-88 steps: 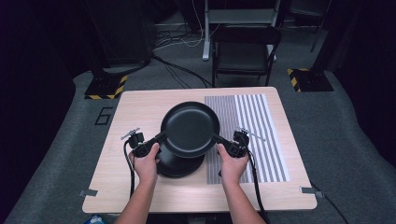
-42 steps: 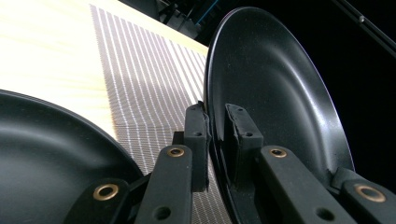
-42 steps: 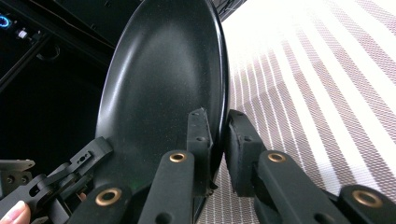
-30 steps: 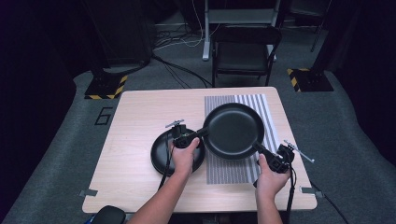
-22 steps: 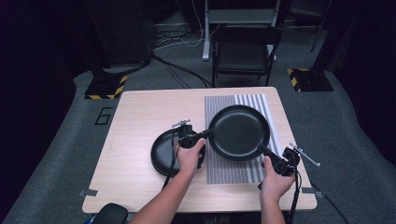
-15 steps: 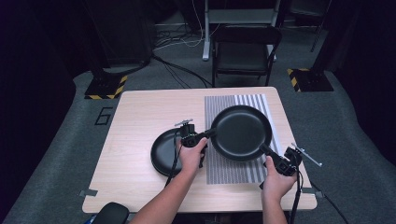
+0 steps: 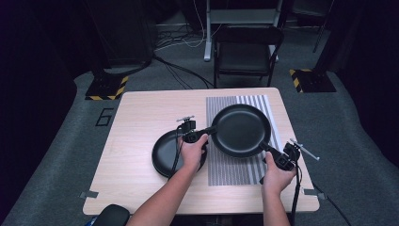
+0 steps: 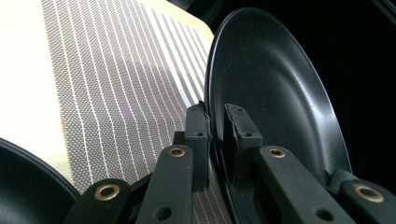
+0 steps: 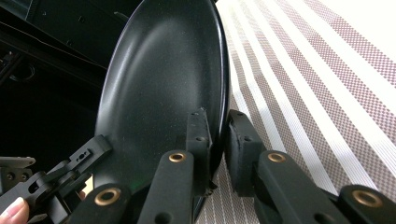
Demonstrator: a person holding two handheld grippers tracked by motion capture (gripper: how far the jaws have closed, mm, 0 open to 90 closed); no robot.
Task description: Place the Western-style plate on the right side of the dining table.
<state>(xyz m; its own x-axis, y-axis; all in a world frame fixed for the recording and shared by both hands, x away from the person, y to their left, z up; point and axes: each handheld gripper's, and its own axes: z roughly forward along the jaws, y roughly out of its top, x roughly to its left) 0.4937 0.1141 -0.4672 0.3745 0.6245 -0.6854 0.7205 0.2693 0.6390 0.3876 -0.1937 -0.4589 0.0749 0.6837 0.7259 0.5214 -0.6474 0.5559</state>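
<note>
So that it stays level above the striped woven placemat (image 7: 235, 162), a round black metal plate (image 7: 241, 130) is being clamped at opposite rims by the left gripper (image 7: 203, 133) and right gripper (image 7: 269, 149).

I count two black plates: one (image 7: 241, 130) held up between my two tongs, left (image 7: 203, 133) and right (image 7: 269, 149), and one (image 7: 167, 153) lying on the desk (image 7: 141, 113). One striped mat (image 7: 233, 167), one chair (image 7: 247, 49) behind.

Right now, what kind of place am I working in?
Probably a lab or studio set up for recording, not a kitchen: a lone wooden table on grey carpet, loose floor cables, hazard-striped stand bases.
</note>
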